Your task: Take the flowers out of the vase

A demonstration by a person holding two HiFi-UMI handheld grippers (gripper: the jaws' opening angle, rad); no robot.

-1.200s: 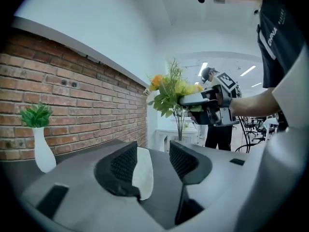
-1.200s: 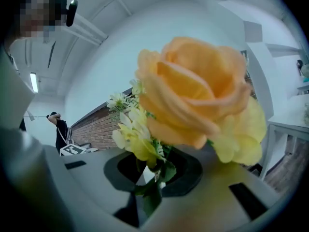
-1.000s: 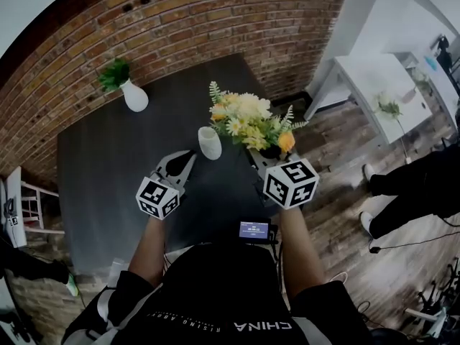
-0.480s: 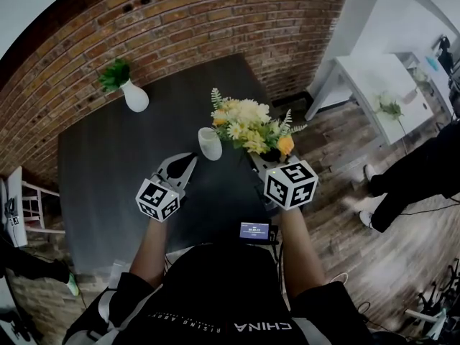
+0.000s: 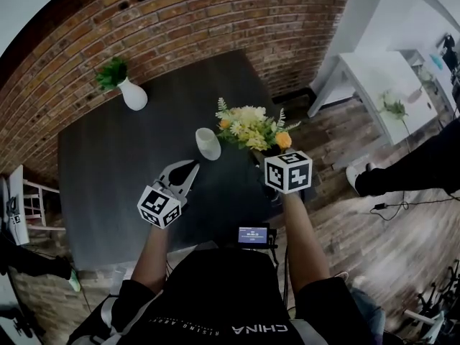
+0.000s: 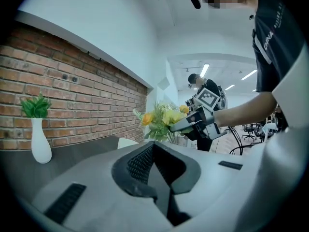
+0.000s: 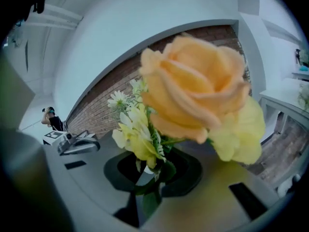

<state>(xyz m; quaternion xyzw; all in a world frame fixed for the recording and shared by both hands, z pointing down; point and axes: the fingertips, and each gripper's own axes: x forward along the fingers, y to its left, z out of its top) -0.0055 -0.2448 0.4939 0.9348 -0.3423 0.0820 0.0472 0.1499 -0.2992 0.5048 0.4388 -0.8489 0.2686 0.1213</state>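
Flowers (image 5: 253, 127), a yellow and orange bunch, are pinched by their stems in the right gripper's (image 5: 264, 154) jaws, outside the white vase (image 5: 208, 143) and at its 3 o'clock, above the dark worktop (image 5: 108, 164). The left gripper's (image 5: 190, 167) jaws are pressed together on nothing, at the vase's 7 o'clock, apart from it.

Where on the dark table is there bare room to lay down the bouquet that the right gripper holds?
Free: the wide left part of the table, between the plant vase and the left gripper; also the far strip between the brick wall and the small white vase. Crowded: the right side, around that vase, the bouquet and the right gripper.
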